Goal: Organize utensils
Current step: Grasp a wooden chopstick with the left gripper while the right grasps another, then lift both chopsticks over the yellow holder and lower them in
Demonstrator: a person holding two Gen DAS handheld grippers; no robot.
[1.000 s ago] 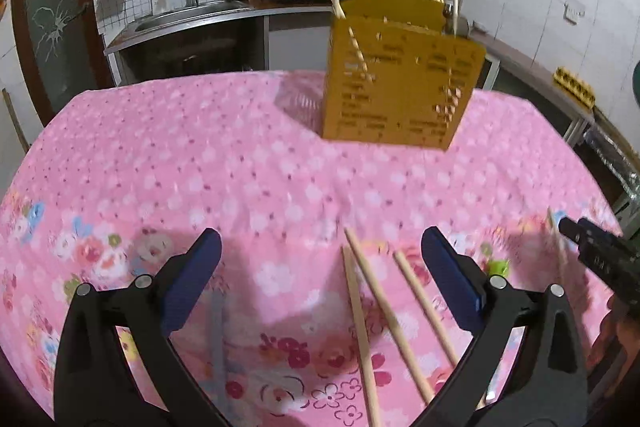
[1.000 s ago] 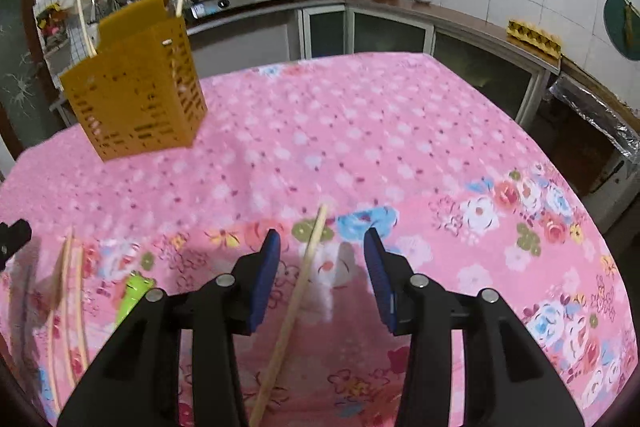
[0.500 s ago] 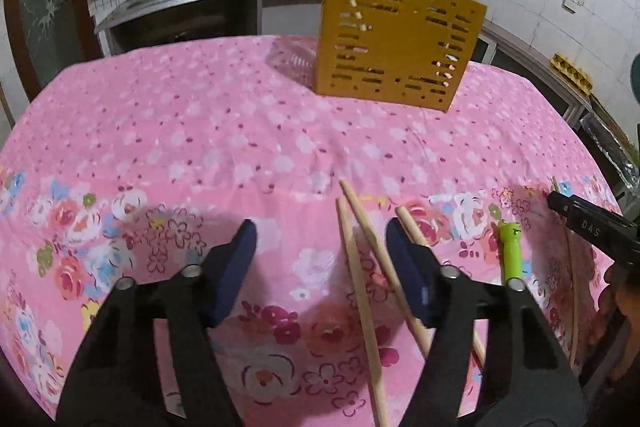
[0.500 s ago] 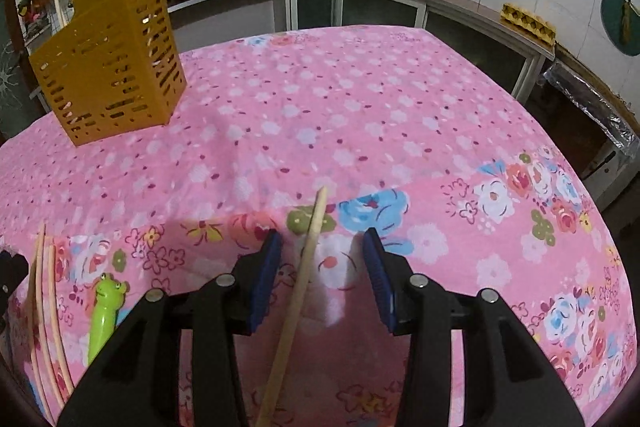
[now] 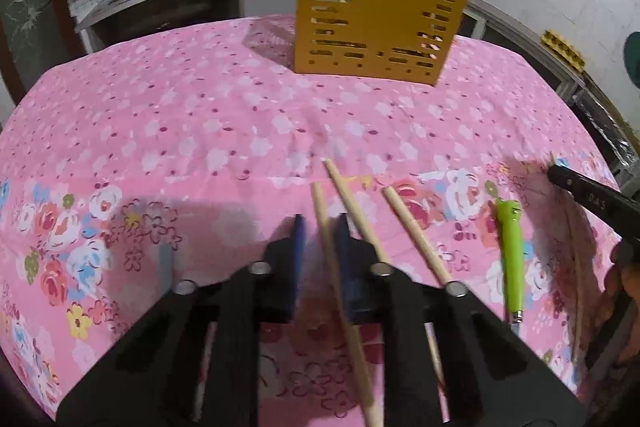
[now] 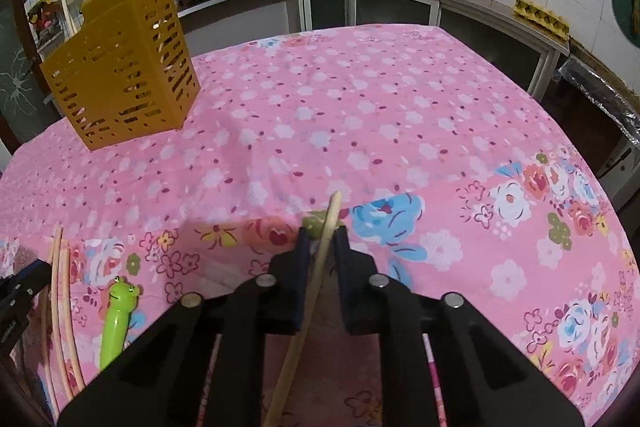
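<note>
Lying on the pink floral tablecloth (image 5: 168,131), three wooden chopsticks: leftmost chopstick (image 5: 325,227) running between the blue pads of the left gripper (image 5: 320,239), nearer the right pad (image 5: 344,239); jaws drawn narrow around it, actual contact impossible to tell. Middle chopstick (image 5: 352,203) passing just outside that right pad, third chopstick (image 5: 412,231) resting further right. Sitting beyond those, a green frog-handled utensil (image 5: 510,247). Standing upright at the far side, a yellow slotted holder (image 5: 380,15) carrying a few sticks.

Slanting between the pads of the right gripper (image 6: 322,247), another chopstick (image 6: 326,235), tip poking past them; jaws narrowed close about it, grip unclear.
</note>
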